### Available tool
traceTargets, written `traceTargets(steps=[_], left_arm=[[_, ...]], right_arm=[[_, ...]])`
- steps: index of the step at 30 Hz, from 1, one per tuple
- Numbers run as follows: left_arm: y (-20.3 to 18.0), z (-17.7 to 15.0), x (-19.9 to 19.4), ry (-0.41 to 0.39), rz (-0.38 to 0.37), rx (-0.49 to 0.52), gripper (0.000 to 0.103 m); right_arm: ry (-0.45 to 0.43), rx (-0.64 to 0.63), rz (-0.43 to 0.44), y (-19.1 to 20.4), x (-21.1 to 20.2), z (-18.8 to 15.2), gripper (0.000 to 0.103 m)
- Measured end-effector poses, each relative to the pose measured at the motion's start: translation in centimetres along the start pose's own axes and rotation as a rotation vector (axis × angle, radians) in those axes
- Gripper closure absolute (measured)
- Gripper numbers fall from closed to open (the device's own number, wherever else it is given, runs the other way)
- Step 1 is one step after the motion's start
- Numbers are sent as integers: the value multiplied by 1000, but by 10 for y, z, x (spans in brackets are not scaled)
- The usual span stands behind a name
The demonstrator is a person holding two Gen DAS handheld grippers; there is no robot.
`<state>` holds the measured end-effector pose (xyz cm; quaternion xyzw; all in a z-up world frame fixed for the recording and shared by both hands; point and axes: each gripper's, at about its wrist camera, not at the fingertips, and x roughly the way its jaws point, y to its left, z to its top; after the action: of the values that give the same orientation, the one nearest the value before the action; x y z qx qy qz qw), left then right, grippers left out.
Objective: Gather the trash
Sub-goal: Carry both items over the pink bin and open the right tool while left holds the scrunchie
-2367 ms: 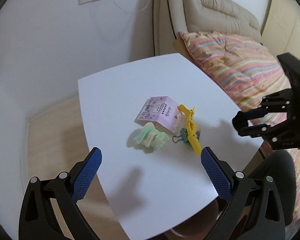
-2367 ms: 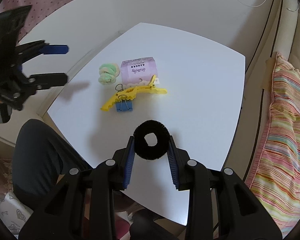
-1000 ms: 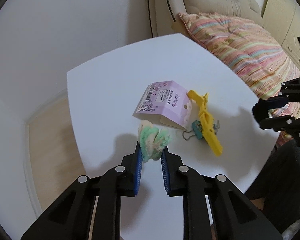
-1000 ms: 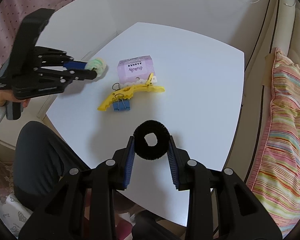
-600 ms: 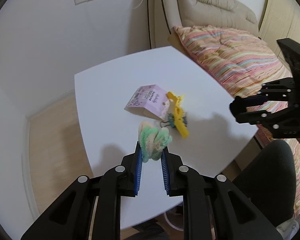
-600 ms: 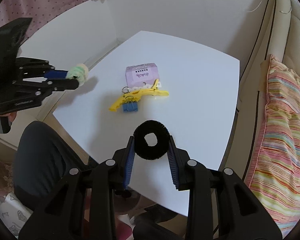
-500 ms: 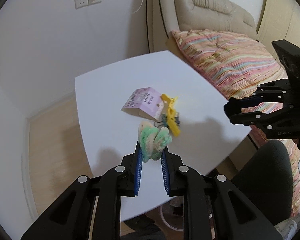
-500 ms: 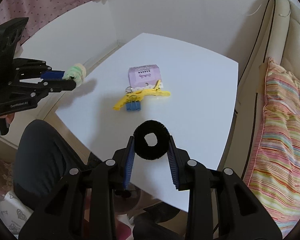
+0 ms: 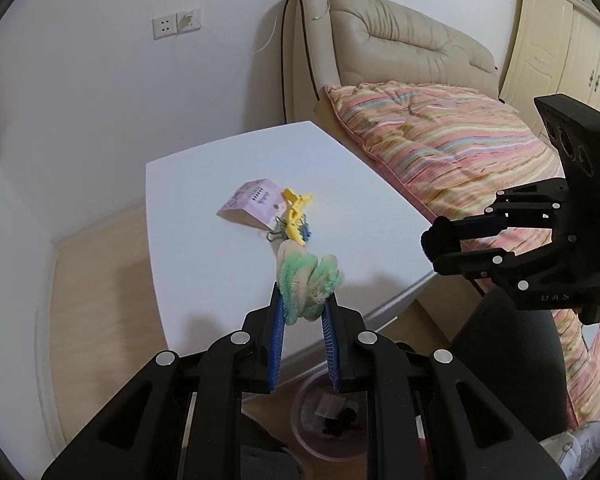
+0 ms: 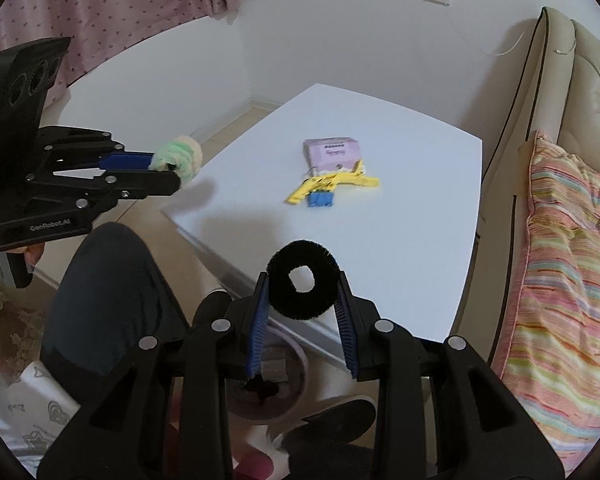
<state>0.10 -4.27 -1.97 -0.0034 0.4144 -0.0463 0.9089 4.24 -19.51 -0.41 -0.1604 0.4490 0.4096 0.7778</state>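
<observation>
My left gripper [image 9: 302, 304] is shut on a green and cream scrunchie [image 9: 308, 280], held in the air over the table's front edge; it also shows in the right wrist view [image 10: 180, 156]. My right gripper [image 10: 302, 292] is shut on a black scrunchie [image 10: 302, 284], held above the front edge of the white table [image 10: 400, 216]. On the table lie a pink packet [image 9: 254, 202], a yellow clip [image 9: 294, 216] and a blue binder clip [image 10: 320, 199]. A pale bin [image 9: 328, 416] with dark scraps stands on the floor below both grippers, partly hidden by the fingers.
A beige sofa [image 9: 400, 56] with a striped pink quilt [image 9: 452, 140] stands right of the table. The person's dark-trousered legs [image 10: 108, 292] are at the table's front. A pink curtain [image 10: 100, 12] hangs at the left wall.
Both grippers have pulled back and up from the table with their scrunchies. The bin on the floor has come into view beneath them.
</observation>
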Motion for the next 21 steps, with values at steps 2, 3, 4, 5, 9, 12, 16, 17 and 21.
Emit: traceTargets(steps=[2,3,4,5,9,12,16,17,21], left_arm=[[-5,-6,-2,2,5,8,85],[-7,-9,-3,3,7,10,85],[-8,-12,-4,3,6,9,85],[-10,-15,-5,3,4,5,85],[-14,-28,-10,6,2,-11,85],[-15,-37,-14,8,10,-18,85],[-16,-49,-17,12,7,-49,85],[-17,-51,-18,14,7,-51,85],[-16,-57,-23,14,10,-63,85]], right_arm=[[-2,1,5,5,-3,-6,71],[-2,1,6,8,-4,-9,71],[-3,2,9,10,-5,-12,71],[-5,2,8,13,-6,-16,71],[2,13,21,22,-6,-30,71],[13,7,22,29,-5,-38,71],[25,10,42,39,-1,-47,71],[29,9,48,41,0,-49,71],[43,4,63,47,4,-54,71]])
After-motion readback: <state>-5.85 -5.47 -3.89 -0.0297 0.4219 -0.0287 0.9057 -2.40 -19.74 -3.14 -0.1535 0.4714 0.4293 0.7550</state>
